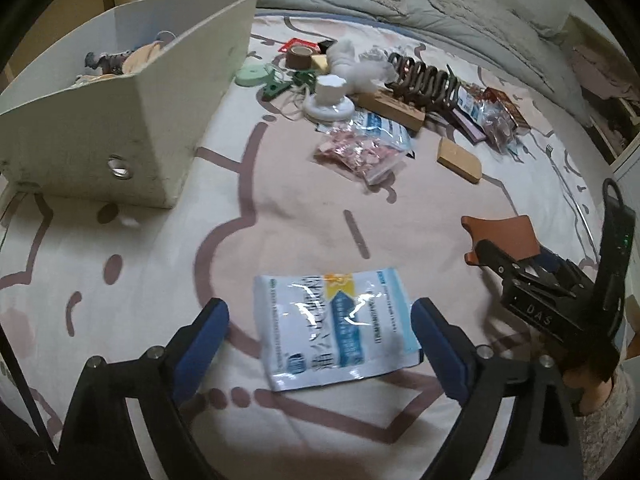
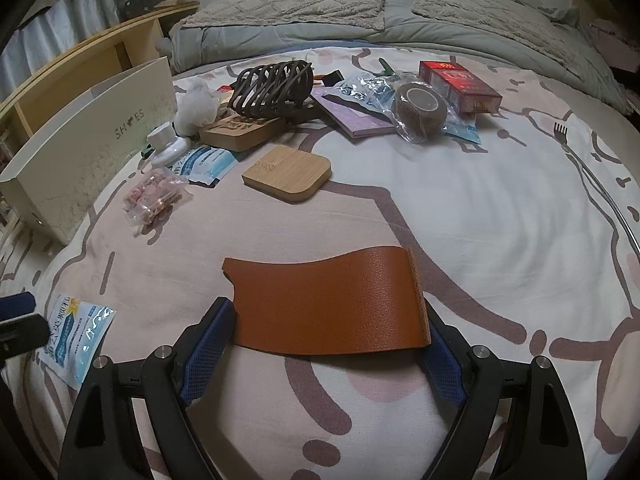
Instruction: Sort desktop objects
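A white and blue sachet (image 1: 336,328) lies flat on the patterned bedsheet, seen also at the left edge of the right wrist view (image 2: 76,340). My left gripper (image 1: 324,340) stands open around it, its blue pads (image 1: 212,336) clear of both sides. My right gripper (image 2: 330,340) is shut on a brown leather piece (image 2: 332,304), which bows upward between the pads. In the left wrist view that gripper (image 1: 516,268) sits at the right, with the leather piece (image 1: 500,236) sticking out ahead of it.
A cream open box (image 1: 120,120) holding a few items stands at the left. Beyond lies a pile: a bag of pink bits (image 1: 360,152), bamboo blocks (image 2: 288,174), a dark coil clip (image 2: 276,84), a white stand (image 1: 330,96), a tape roll (image 2: 420,108), a red box (image 2: 460,84). A duvet and pillows lie behind.
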`<state>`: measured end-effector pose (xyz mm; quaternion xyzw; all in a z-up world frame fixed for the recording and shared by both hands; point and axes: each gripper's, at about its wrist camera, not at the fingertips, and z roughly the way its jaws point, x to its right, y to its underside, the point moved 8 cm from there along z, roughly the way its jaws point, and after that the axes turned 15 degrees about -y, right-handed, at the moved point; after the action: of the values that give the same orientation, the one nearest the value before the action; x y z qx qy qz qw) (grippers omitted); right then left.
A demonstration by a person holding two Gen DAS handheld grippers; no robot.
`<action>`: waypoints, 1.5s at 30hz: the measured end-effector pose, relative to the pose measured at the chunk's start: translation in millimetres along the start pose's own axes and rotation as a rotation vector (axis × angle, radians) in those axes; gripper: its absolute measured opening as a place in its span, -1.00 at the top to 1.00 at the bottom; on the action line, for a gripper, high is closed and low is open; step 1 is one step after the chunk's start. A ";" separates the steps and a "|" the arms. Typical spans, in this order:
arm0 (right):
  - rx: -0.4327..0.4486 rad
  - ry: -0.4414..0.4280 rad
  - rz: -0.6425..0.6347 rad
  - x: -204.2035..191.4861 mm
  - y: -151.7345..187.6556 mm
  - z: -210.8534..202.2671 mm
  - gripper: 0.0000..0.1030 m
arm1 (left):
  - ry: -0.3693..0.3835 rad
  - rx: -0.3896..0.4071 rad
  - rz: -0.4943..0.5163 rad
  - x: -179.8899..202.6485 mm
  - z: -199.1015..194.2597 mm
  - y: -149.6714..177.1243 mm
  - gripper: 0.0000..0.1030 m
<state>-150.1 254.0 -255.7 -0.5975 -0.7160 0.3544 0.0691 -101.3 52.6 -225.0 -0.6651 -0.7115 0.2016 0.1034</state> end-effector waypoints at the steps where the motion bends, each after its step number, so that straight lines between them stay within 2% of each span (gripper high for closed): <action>1: 0.001 -0.002 0.001 0.3 0.1 0.0 -0.71 | -0.002 -0.008 -0.001 4.0 2.5 0.9 -0.81; 6: 0.004 -0.009 0.003 0.5 0.4 0.2 -0.73 | -0.035 -0.015 0.035 21.0 10.3 5.8 -0.81; 11: 0.004 -0.016 0.002 -0.2 0.1 1.2 -0.76 | -0.137 -0.021 0.062 22.2 22.7 9.9 -0.82; 13: 0.005 -0.018 0.003 -0.1 0.3 1.4 -0.76 | -0.138 -0.039 0.033 17.8 27.6 11.1 -0.91; 18: 0.003 -0.022 0.000 -1.0 0.1 2.2 -0.83 | -0.152 -0.043 0.009 9.9 32.5 11.4 -1.00; 22: -0.013 -0.042 -0.011 -5.3 0.2 4.5 -0.97 | -0.125 -0.059 -0.038 3.3 36.3 13.2 -1.00; 30: -0.035 -0.110 0.065 -6.0 0.4 -12.4 -0.97 | -0.104 -0.035 -0.040 -0.6 35.6 14.7 -1.00; 32: -0.036 -0.127 0.097 -5.4 0.7 -18.3 -0.97 | -0.102 -0.021 -0.037 -0.9 34.6 14.9 -0.95; 34: -0.038 -0.131 0.115 -5.1 2.1 -24.7 -0.97 | -0.094 -0.005 -0.032 -0.9 32.4 14.3 -0.79; 37: -0.036 -0.128 0.123 -6.0 5.2 -34.2 -0.97 | -0.077 0.001 -0.027 -0.3 30.0 13.4 -0.66; 45: -0.034 -0.242 0.123 -32.8 0.9 -43.8 -0.97 | -0.054 0.013 -0.035 7.9 22.5 16.2 -0.53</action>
<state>-117.5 243.0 -213.2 -0.5942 -0.6870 0.4153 -0.0496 -96.7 57.7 -253.0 -0.6463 -0.7242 0.2224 0.0918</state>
